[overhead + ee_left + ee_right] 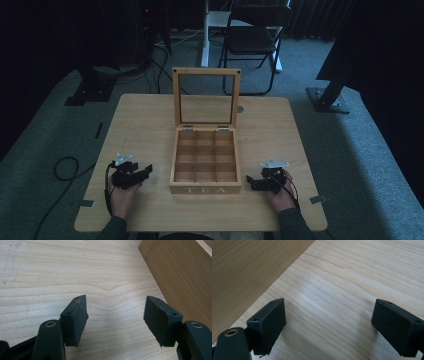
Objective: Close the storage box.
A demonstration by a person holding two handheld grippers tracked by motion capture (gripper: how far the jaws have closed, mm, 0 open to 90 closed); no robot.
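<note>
Grippers parked either side of the open tea box (205, 160)

High view: your left gripper (142, 172) rests at its 9 o'clock, right gripper (251, 181) at 3. Left gripper view: jaws spread, box wall at 2 o'clock. Right gripper view: jaws apart, wall at 10. Likely next: reach for the raised lid (206, 97).

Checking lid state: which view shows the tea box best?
High view: the whole tea box, lid upright, compartments empty. The left gripper view catches a side wall; the right gripper view likewise.

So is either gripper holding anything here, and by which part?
Nothing is held. The left gripper and right gripper are both open, empty, flanking the tea box.
</note>
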